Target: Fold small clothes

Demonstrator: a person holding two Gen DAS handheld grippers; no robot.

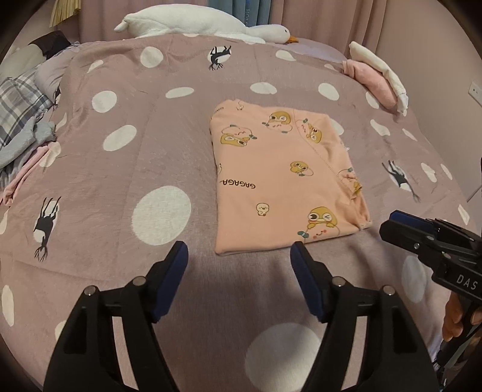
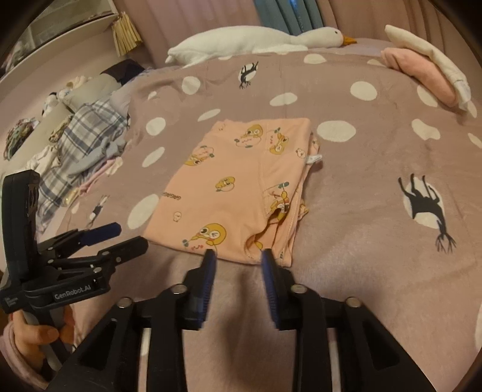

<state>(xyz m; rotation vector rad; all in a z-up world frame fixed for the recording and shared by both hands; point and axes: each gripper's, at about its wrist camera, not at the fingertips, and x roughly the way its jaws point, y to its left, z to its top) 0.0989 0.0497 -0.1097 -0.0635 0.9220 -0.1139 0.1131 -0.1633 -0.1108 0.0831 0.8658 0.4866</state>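
Observation:
A small peach garment with yellow duck prints (image 1: 280, 178) lies folded into a rectangle on the mauve dotted bedspread (image 1: 168, 144); it also shows in the right wrist view (image 2: 238, 187). My left gripper (image 1: 239, 251) is open and empty, just short of the garment's near edge. My right gripper (image 2: 238, 256) is open and empty, its fingertips at the garment's near right corner. Each gripper shows in the other's view: the right one at the right edge (image 1: 400, 221), the left one at the lower left (image 2: 126, 235).
A white goose plush (image 1: 205, 22) lies along the far edge of the bed. Folded pink and white clothes (image 1: 376, 75) sit at the far right. A heap of plaid and grey clothes (image 1: 21, 114) lies at the left. Curtains hang behind.

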